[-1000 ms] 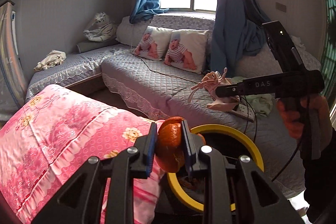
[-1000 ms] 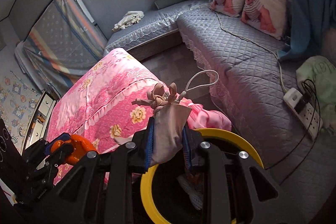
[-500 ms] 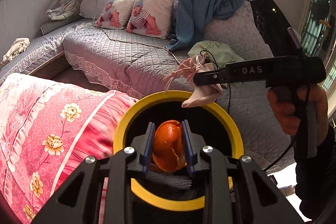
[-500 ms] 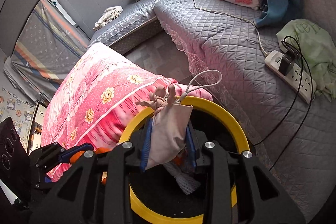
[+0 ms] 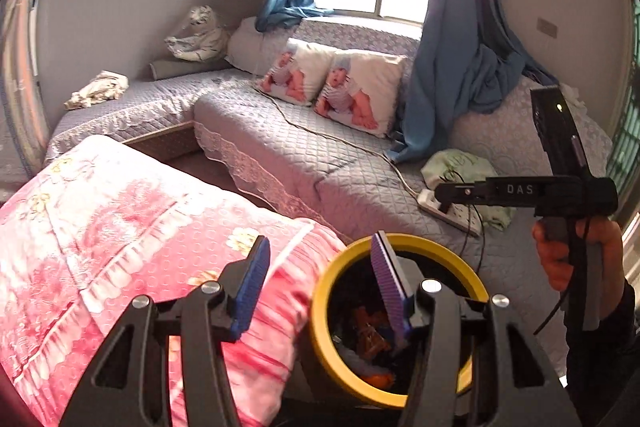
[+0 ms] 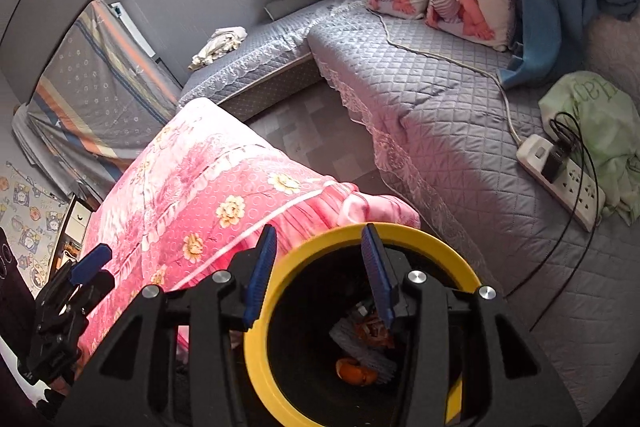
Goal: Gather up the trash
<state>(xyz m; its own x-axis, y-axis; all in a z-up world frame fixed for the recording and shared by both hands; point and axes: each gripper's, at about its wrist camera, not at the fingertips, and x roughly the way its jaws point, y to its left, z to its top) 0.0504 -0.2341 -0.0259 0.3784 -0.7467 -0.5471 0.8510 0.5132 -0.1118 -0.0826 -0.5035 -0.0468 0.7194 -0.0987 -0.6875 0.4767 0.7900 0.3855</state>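
Observation:
A black trash bin with a yellow rim stands between the pink bed and the grey sofa. Inside it lie an orange peel, a white mesh piece and other scraps. My left gripper is open and empty above the bin's left rim. My right gripper is open and empty above the bin's far rim. The right gripper also shows in the left wrist view, held over the sofa. The left gripper shows at the left edge of the right wrist view.
A pink floral quilt covers the bed left of the bin. The grey quilted sofa carries a white power strip with black cables, a green cloth, two baby-print pillows and a blue curtain.
Both grippers have opened. The orange peel left my left gripper and the small cloth pouch left my right gripper; the peel now lies in the bin. Both grippers rose from the bin.

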